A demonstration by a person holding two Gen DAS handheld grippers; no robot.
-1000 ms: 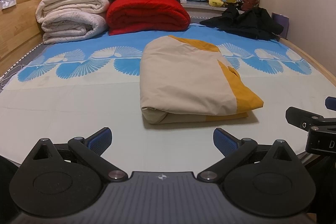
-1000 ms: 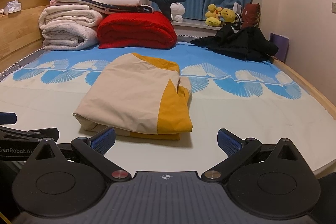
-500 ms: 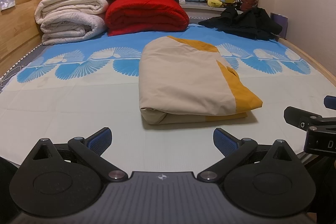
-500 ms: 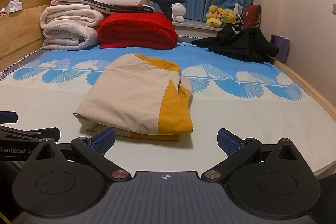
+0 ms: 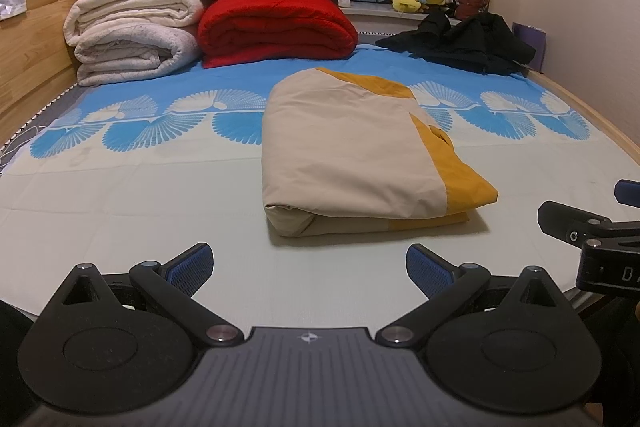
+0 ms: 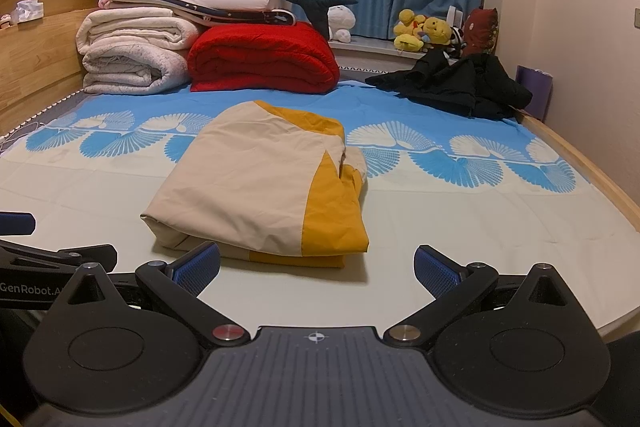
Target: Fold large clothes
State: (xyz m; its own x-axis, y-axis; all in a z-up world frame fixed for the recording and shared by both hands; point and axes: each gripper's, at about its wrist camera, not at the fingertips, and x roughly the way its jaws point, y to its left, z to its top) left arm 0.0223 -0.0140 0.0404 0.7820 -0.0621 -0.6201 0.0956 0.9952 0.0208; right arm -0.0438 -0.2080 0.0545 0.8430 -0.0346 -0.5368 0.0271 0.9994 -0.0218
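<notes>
A beige and mustard-yellow garment (image 5: 360, 155) (image 6: 264, 187) lies folded into a flat rectangle in the middle of the bed. My left gripper (image 5: 310, 267) hovers open over the bed's near edge, a short way in front of the fold, with nothing between its blue pads. My right gripper (image 6: 316, 269) is open too, just short of the garment's near edge; its left pad (image 6: 198, 267) overlaps that edge in the right wrist view. Each gripper shows at the side of the other's view: the right one (image 5: 592, 227), the left one (image 6: 40, 259).
A black garment (image 5: 464, 43) (image 6: 456, 83) lies crumpled at the far right of the bed. Folded white blankets (image 5: 132, 31) and a red quilt (image 5: 276, 27) are stacked at the far left by the wooden headboard (image 5: 28, 59). Plush toys (image 6: 424, 29) sit on the window sill.
Both grippers have risen and drawn back slightly, so the garment sits a bit lower in each view. The garment itself has not moved.
</notes>
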